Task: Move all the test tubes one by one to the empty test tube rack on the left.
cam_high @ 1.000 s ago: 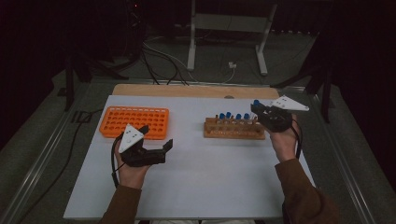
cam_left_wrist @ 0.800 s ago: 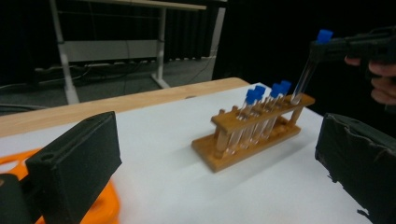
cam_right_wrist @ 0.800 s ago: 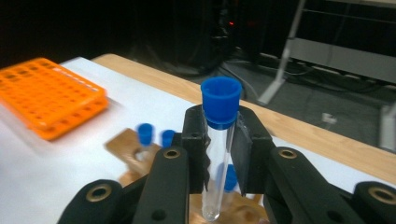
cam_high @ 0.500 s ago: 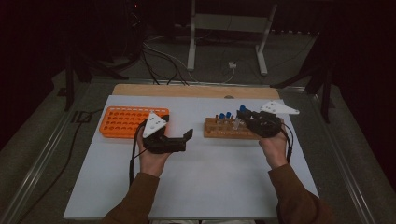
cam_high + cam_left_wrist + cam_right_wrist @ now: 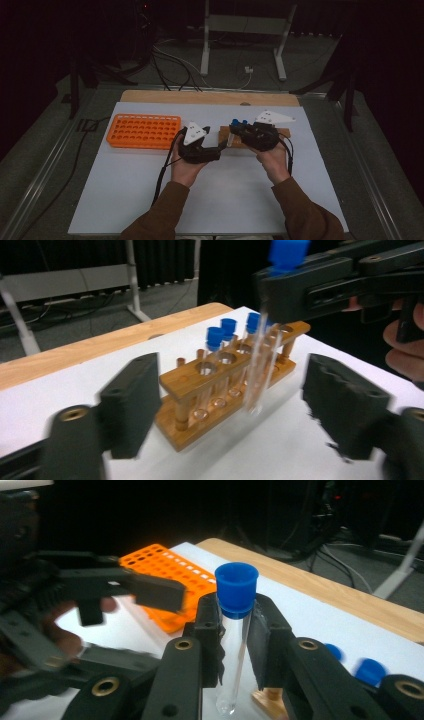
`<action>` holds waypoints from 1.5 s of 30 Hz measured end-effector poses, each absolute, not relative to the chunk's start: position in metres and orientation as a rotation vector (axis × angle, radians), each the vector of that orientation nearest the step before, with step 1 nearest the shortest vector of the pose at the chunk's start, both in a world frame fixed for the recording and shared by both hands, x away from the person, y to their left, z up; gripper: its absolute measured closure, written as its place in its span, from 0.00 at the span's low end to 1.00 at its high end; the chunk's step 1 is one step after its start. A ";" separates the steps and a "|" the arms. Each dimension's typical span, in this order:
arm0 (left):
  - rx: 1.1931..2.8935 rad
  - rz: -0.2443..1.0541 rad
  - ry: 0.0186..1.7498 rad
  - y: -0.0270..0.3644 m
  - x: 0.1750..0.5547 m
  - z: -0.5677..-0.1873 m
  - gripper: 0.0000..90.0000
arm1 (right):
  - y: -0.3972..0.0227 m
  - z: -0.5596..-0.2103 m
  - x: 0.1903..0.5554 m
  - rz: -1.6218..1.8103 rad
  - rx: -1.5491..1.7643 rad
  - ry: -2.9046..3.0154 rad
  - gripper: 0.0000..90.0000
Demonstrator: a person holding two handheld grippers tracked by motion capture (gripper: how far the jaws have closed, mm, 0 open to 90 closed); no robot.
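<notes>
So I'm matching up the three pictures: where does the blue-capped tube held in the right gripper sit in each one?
High view: the tube is at centre, between the two grippers.
Left gripper view: upper right, hanging from the right gripper, cap at the top edge.
Right gripper view: centre, upright between the jaws.
Shared landmark: the wooden rack.

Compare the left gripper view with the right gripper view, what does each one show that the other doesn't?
Left gripper view alone: the wooden rack's full front, with capped tubes standing in its holes. Right gripper view alone: the orange tray and how the right claw presses on the tube just under its cap. Both: the clear tube with the blue cap and the white table sheet.
</notes>
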State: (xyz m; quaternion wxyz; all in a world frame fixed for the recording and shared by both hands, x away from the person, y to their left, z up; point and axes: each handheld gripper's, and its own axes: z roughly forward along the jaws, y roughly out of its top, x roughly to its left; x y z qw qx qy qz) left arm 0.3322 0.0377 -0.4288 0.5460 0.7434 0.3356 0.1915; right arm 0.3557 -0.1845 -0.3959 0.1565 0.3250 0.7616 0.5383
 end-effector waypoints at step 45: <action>1.755 0.514 0.858 0.070 0.346 -0.430 0.87 | -0.204 -0.414 0.345 1.471 0.924 2.156 0.18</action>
